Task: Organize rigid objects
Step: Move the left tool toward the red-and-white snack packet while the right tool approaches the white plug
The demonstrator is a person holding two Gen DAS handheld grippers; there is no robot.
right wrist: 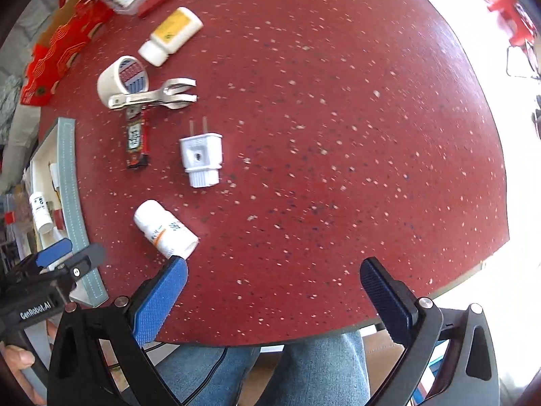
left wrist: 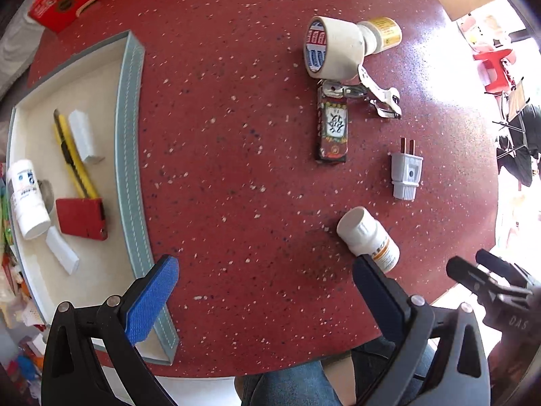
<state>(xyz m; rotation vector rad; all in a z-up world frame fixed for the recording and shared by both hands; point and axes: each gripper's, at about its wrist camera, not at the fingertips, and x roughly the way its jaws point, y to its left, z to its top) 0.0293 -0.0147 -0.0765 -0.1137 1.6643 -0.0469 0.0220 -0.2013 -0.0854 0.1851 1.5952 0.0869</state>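
Red speckled table (left wrist: 236, 135) fills both views, its round edge near the person's jeans-clad knees (right wrist: 321, 372). At its left side sits a shallow tray (left wrist: 130, 155) with a grey-blue stitched rim; inside lie a yellow utility knife (left wrist: 72, 155), a red flat case (left wrist: 81, 218), one white bottle (left wrist: 28, 199) and two white blocks (left wrist: 83, 137) — five loose things counted, plus something grey half hidden behind the bottle.

Out on the open table are six things: a roll of tape (left wrist: 333, 47) on its side, touching a yellow-labelled bottle (left wrist: 382, 35); a metal clip (left wrist: 380, 94) just beside the roll; a dark printed packet (left wrist: 333, 128) below it; a white two-pin plug (left wrist: 405, 172); and a white pill bottle (left wrist: 368, 237) with an orange band, lying on its side nearest the person.

Left gripper (left wrist: 267, 291) hangs spread wide and empty, its right finger just beside the pill bottle. Right gripper (right wrist: 275, 291) is likewise spread, holding nothing — the pill bottle lies by its left fingertip. Red printed packaging (right wrist: 57, 57) crowds the far left edge.
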